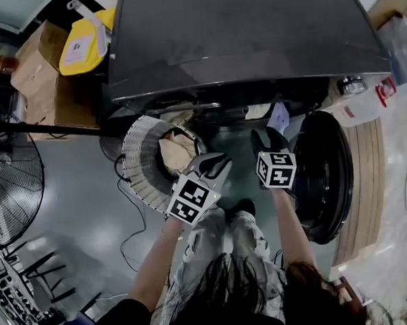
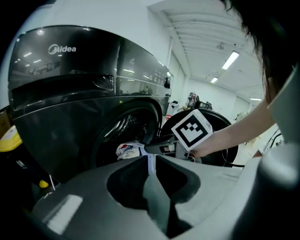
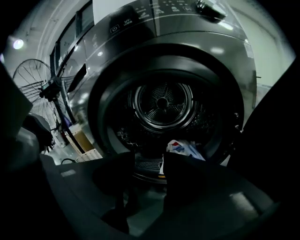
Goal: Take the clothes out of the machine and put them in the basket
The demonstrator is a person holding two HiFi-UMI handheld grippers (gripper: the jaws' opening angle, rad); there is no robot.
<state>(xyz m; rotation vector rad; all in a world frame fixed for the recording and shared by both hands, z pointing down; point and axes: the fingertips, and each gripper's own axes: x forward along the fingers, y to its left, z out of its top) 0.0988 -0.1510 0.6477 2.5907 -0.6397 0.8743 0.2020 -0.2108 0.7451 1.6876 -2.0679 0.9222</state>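
2 grippers, 1 machine, 1 basket and 2 garments on view.

Head view.
- Item 1: dark front-loading machine. Its round door is swung open to the person's right, which leaves the mouth free.
- Item 2: white slatted basket on the floor just left of the mouth, probably set close so the carry across is short. 1 beige garment already lies in it.
- Item 3: white and blue garment at the lip of the mouth, not yet out.
- Item 4: right gripper, pointed at that garment with its tip close to it.
- Item 5: left gripper, held back between basket and mouth, idle by the look of it.

Left gripper view.
- Its own jaws are drawn nearly together with only a thin slit between them, and nothing is clamped.
- Beyond them the right gripper reaches into the opening with its tip at the white and blue garment. Whether it is touching or just short, I cannot tell.

Right gripper view.
- The jaws stand apart. The lip of the drum shows through the gap, and nothing is held.
- The white and blue garment lies on the drum's lower front edge, partly behind the right-hand jaw and off the gap's centre.
- No other cloth shows in the drum.
- Judgement: the reach for what looks like the last piece is in hand. A small sideways shift would be needed to bring cloth between the jaws.
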